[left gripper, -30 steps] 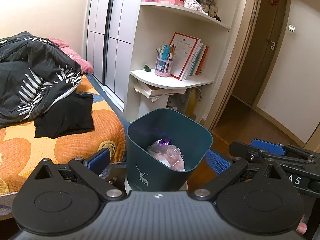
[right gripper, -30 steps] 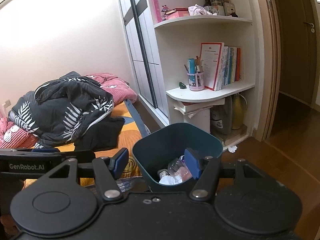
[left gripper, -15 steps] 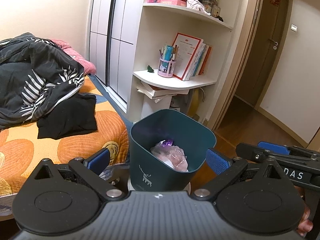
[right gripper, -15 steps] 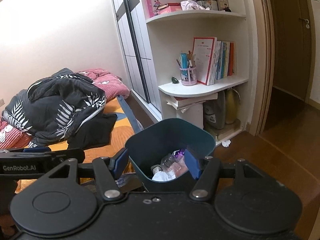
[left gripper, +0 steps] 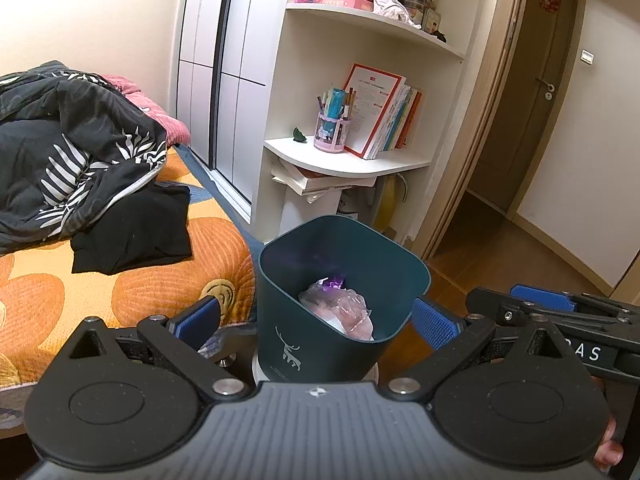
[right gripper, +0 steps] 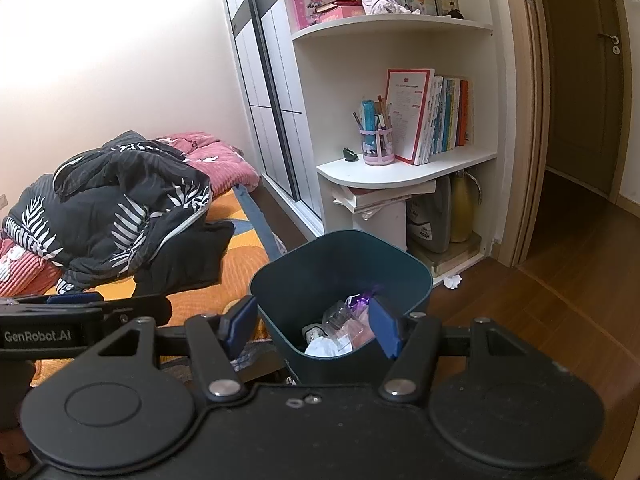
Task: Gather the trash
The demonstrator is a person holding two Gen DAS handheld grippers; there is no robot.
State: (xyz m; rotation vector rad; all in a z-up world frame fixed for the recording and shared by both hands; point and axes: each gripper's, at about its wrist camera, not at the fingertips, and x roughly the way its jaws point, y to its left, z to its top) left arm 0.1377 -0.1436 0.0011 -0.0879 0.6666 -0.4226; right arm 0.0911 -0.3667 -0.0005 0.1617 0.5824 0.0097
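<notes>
While the dark green waste bin [left gripper: 336,300] stands directly ahead of both tools, already loaded with crumpled plastic wrappers [right gripper: 344,328], the left gripper [left gripper: 316,320] is spread wide around its walls and the right gripper [right gripper: 312,326] is parted across its near rim, nothing being grasped. The step in hand is judged to be a search for further trash. A crumpled white scrap [right gripper: 452,281] is seen on the floor ahead and right of the right gripper, so a reach past the bin and a gentle pinch would be called for.

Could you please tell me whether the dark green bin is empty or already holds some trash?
It holds trash. The dark green bin stands upright, with crumpled clear plastic and white paper visible inside.
</notes>
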